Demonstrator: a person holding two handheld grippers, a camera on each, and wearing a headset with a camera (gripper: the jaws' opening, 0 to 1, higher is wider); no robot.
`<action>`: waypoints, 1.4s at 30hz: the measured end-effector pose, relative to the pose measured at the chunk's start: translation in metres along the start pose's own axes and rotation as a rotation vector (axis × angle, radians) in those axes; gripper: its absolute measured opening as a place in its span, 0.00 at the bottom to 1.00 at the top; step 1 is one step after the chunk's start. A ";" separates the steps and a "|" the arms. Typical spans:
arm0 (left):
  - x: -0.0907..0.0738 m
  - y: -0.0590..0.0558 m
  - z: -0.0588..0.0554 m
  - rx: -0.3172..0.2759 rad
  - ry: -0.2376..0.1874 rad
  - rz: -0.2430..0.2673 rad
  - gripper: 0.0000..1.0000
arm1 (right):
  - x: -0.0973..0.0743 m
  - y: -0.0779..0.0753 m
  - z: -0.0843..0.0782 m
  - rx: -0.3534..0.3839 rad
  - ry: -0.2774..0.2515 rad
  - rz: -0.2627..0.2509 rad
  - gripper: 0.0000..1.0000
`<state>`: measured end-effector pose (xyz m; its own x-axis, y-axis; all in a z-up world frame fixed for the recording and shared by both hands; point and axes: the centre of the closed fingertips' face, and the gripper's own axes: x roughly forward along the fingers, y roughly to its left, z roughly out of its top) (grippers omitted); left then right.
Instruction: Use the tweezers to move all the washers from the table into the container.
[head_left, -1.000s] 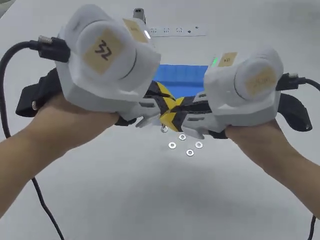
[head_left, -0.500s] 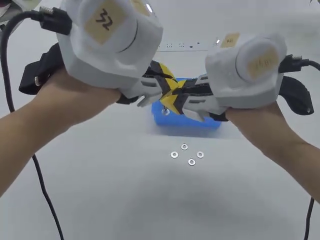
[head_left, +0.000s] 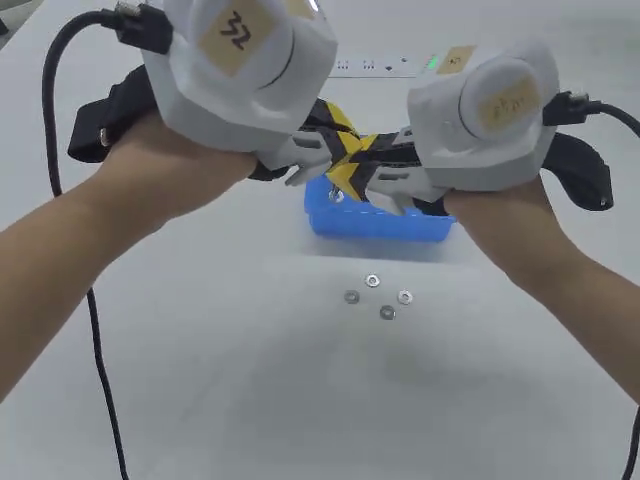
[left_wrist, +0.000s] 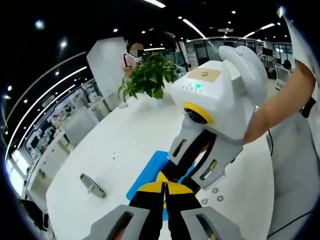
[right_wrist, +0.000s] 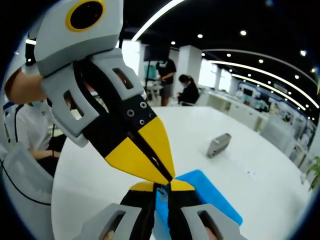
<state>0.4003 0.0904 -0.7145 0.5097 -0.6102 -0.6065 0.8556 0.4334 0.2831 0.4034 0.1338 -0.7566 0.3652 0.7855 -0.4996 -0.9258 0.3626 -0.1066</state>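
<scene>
We see the left gripper (head_left: 345, 150), jaws pressed together, meeting the right gripper (head_left: 352, 180), jaws we cannot tell, over the container's (head_left: 385, 226) left end. Four washers (head_left: 372, 281) lie on open table (head_left: 200, 380) near its front edge

Left tool (head_left: 338, 178), tan label (head_left: 233, 30), "32"

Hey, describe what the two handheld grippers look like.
Both have bulky white housings with round domed backs and black fingers with yellow tips. The left gripper bears a tan sticker marked 32; the right gripper a tan sticker and a green light. Each trails a black cable and has a black strap. Forearms are bare.
</scene>
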 end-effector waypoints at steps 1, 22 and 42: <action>0.003 0.001 -0.002 0.000 0.001 -0.002 0.00 | 0.003 -0.002 -0.002 0.009 0.000 0.000 0.04; 0.030 0.004 -0.041 0.002 0.068 -0.025 0.00 | 0.035 -0.003 -0.031 0.060 0.062 0.035 0.04; -0.008 -0.005 -0.012 0.014 -0.004 -0.001 0.00 | 0.008 0.004 -0.005 0.042 -0.002 -0.012 0.09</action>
<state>0.3909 0.1005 -0.7200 0.5090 -0.6132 -0.6041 0.8573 0.4235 0.2926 0.4020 0.1387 -0.7655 0.3768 0.7818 -0.4968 -0.9163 0.3930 -0.0766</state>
